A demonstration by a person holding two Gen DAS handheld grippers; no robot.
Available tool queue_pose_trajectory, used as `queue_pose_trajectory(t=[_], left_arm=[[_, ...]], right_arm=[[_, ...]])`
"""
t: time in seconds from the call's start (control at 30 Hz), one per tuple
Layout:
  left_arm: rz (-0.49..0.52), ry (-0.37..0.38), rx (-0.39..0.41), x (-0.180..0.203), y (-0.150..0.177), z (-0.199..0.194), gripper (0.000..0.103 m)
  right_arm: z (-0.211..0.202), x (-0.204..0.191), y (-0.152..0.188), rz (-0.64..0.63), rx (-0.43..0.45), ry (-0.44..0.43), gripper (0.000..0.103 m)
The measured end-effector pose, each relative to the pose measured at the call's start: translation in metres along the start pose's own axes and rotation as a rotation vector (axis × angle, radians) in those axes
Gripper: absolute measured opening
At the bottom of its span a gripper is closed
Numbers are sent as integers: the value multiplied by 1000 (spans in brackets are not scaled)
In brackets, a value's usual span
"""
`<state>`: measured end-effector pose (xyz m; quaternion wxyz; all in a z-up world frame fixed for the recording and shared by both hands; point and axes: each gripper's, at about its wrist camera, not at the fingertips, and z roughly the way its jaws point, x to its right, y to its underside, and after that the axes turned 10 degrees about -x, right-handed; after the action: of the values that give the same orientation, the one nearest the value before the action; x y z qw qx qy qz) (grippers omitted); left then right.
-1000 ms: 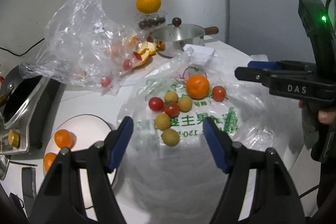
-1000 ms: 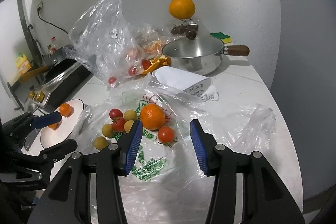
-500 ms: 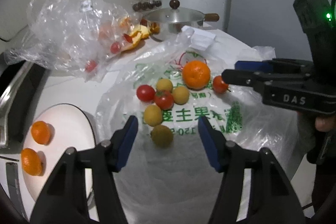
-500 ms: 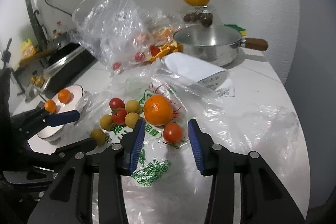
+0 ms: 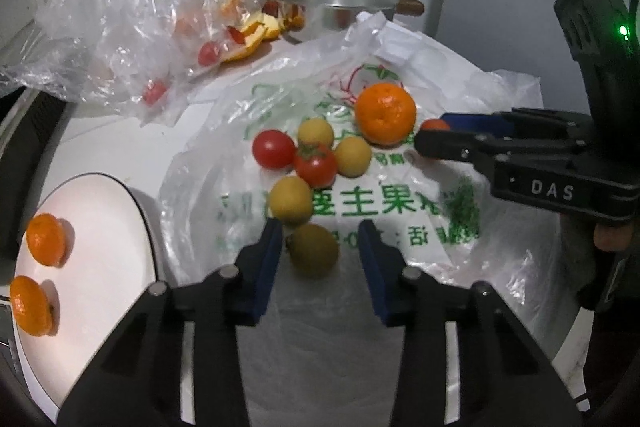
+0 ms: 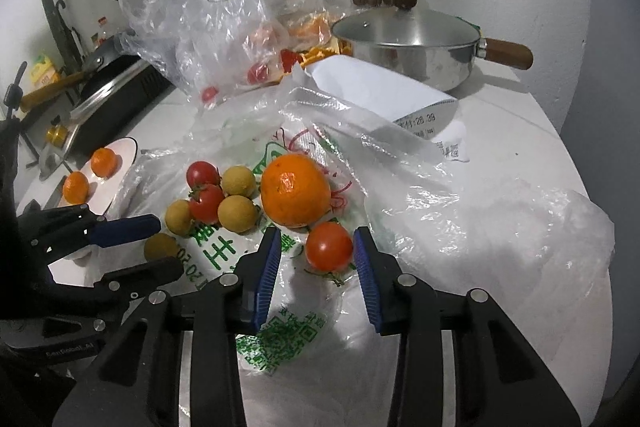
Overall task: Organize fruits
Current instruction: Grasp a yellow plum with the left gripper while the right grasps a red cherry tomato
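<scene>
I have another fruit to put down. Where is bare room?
Free: most of the plate, beside its two mandarins; bare counter between the pot and the receipt. Crowded: the printed bag, with fruit and both grippers.

A white counter (image 6: 516,143) carries everything. Flat on it lies a printed plastic bag (image 5: 384,203), and behind that a crumpled clear bag (image 5: 120,11). A white plate (image 5: 100,247) sits at the left edge, a lidded steel pot (image 6: 416,55) stands at the back, and a paper receipt (image 6: 384,95) rests near the pot. A dark appliance (image 6: 116,87), perhaps a stove, is at far left.
</scene>
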<state>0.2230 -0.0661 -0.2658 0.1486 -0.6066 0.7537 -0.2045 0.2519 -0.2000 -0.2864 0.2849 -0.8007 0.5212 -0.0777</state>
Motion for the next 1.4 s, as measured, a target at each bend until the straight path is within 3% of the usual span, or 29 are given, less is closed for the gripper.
queue_pose_trajectory(t=[0.17,0.4,1.4], left_arm=[[9,8,-8,-1,0,3,28],[19,23,-8,-1,2,0,28],[34,48,72,6,25,-48,28]], right_arm=[[4,0,-2,3,-19,11,36],[7,-2,-4,-3,-32,32,27],[-27,-35,3,-58,30,54,27]])
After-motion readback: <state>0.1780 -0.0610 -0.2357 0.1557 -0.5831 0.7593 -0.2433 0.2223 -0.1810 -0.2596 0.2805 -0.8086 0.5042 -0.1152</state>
